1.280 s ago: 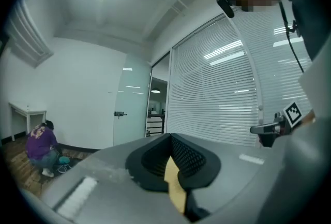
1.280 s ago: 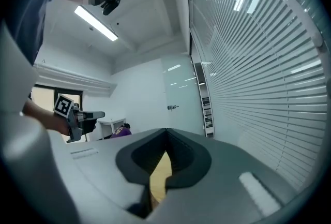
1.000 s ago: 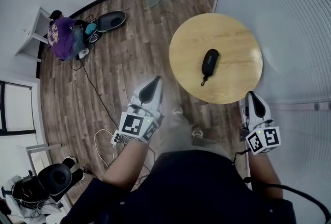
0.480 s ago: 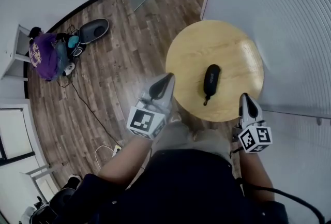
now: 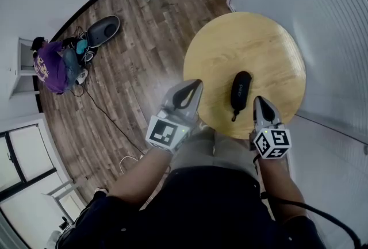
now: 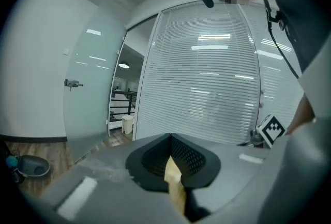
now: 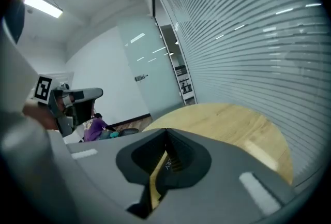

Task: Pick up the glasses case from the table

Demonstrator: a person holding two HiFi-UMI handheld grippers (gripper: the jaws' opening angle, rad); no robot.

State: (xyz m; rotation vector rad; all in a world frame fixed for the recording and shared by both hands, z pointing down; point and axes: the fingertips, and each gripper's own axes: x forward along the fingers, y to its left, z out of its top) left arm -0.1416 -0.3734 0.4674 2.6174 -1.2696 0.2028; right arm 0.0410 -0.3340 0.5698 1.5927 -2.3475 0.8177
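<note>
Left gripper (image 5: pixel 192 88) and right gripper (image 5: pixel 260 103) have swung in beside the glasses case (image 5: pixel 240 89).
Fingers (image 7: pixel 189 163) together on both; unopened, they'd likely knock it along the tabletop (image 5: pixel 253 41).

**Lighting and Image Quality**

Illumination is bright and even, supplied by a ceiling strip light (image 7: pixel 44 5). Reflections of such lights streak the glass door (image 6: pixel 93 88) and the blinds (image 6: pixel 217 62). Shadows on the table (image 5: pixel 247 41) are soft. All views curve strongly at the edges, and both gripper views darken at the corners. Motion blur smears the left gripper (image 5: pixel 194 85) in the head view.
</note>
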